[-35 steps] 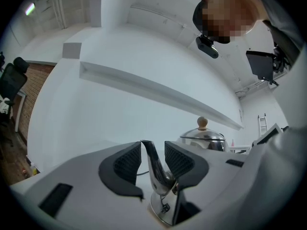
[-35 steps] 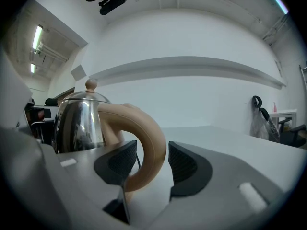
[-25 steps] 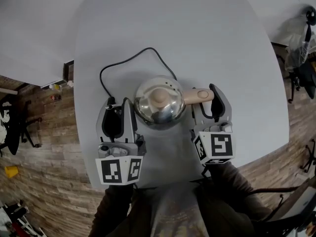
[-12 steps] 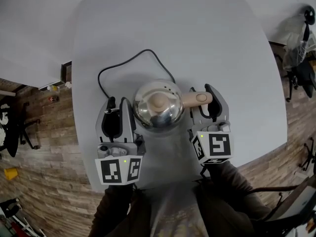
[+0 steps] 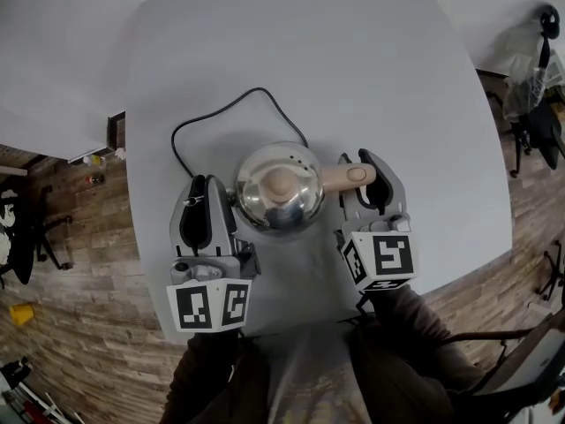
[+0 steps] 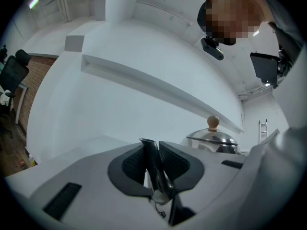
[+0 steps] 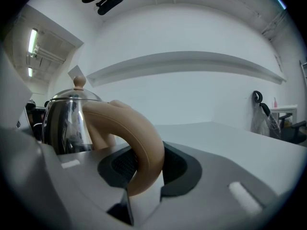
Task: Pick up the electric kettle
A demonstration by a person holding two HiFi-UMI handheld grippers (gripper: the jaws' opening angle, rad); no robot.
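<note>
Right gripper (image 7: 144,169), its jaws just closed in, clasps the curved beige plastic handle (image 7: 146,143) of the rounded stainless-steel electric kettle (image 5: 281,197). Left gripper (image 6: 154,163), likewise just closing, pinches the thin steel spout (image 6: 148,147). The kettle sits on the pale grey table (image 5: 397,78), near my edge, with a black cord (image 5: 221,113) looping behind it. I'd firm both holds, then raise both sides together, level, minding the cord. Its mirror-bright dome carries a beige knob (image 5: 279,182).

We look steeply down from the head onto the counter (image 5: 397,104), fairly near. The left tool (image 6: 152,153) and right tool (image 7: 144,163) cameras sit low, close behind their own jaws, facing roughly level across it. All three views share the kettle (image 5: 281,188).
</note>
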